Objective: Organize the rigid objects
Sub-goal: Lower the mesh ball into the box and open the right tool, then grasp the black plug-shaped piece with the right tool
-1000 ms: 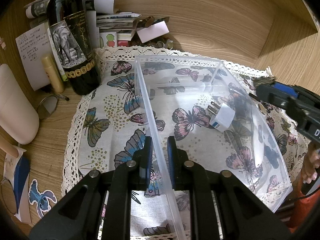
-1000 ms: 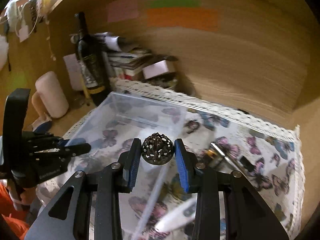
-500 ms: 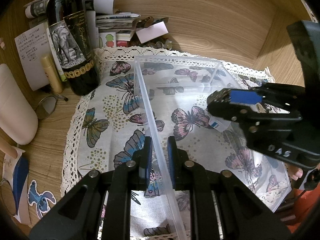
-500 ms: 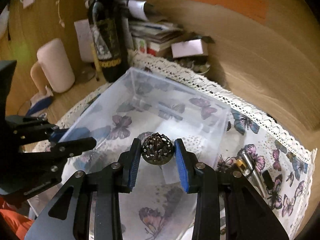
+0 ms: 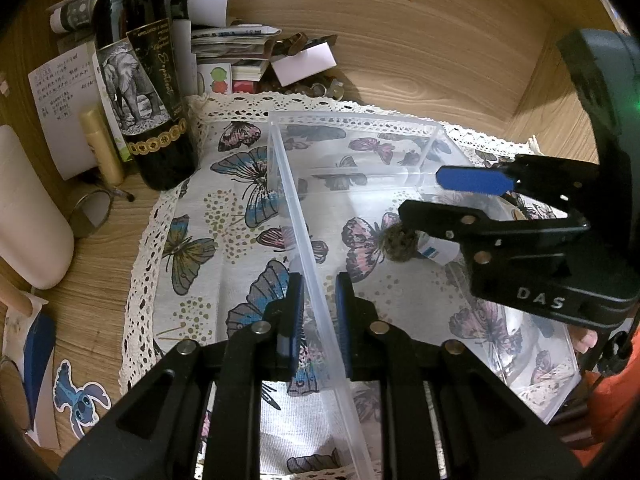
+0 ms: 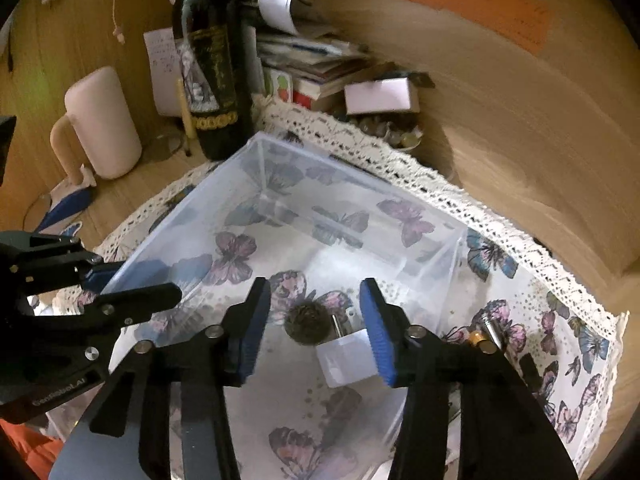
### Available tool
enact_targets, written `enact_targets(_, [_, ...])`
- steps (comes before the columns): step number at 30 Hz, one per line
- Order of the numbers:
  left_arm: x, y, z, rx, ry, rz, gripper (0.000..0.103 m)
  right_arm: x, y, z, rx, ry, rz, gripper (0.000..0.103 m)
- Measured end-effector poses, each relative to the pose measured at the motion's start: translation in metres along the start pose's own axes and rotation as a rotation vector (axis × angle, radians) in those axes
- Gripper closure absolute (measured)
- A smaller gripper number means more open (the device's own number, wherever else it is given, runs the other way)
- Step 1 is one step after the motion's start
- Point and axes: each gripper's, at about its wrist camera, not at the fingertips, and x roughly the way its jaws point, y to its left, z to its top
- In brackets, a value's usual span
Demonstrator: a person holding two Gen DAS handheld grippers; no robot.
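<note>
A clear plastic bin [image 5: 360, 120] stands on a butterfly-print cloth [image 5: 224, 216]. My left gripper [image 5: 318, 300] is shut on the bin's near wall. My right gripper [image 6: 316, 322] is open above the bin's inside; it also shows in the left wrist view [image 5: 420, 196]. A dark perforated ball [image 6: 306, 324] is free between and below its fingers, inside the bin, next to a white plug adapter [image 6: 346, 356]. The ball also shows in the left wrist view [image 5: 396, 242].
A dark wine bottle [image 5: 140, 72] stands at the cloth's back left, with papers and books [image 5: 224, 40] behind. A pale cylinder [image 5: 24, 208] stands on the left. A small metal cylinder and other small items [image 6: 486, 330] lie on the cloth right of the bin. Wooden walls enclose the back and right.
My right gripper moved over the bin, lowered and opened, letting go of the dark ball, which now sits inside the bin. My left gripper kept its hold on the bin wall.
</note>
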Motion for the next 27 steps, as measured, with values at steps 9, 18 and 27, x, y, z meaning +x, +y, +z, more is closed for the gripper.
enact_targets(9, [0.000, 0.000, 0.000, -0.001, 0.001, -0.002, 0.087, -0.026, -0.009, 0.001, 0.024, -0.084, -0.038, 0.051])
enact_targets(18, [0.000, 0.001, 0.000, 0.001, 0.001, -0.002, 0.087, -0.063, -0.036, -0.016, 0.106, -0.139, -0.122, 0.047])
enact_targets(27, [0.000, 0.001, 0.000, 0.002, 0.001, -0.003, 0.087, -0.087, -0.064, -0.064, 0.216, -0.088, -0.237, 0.041])
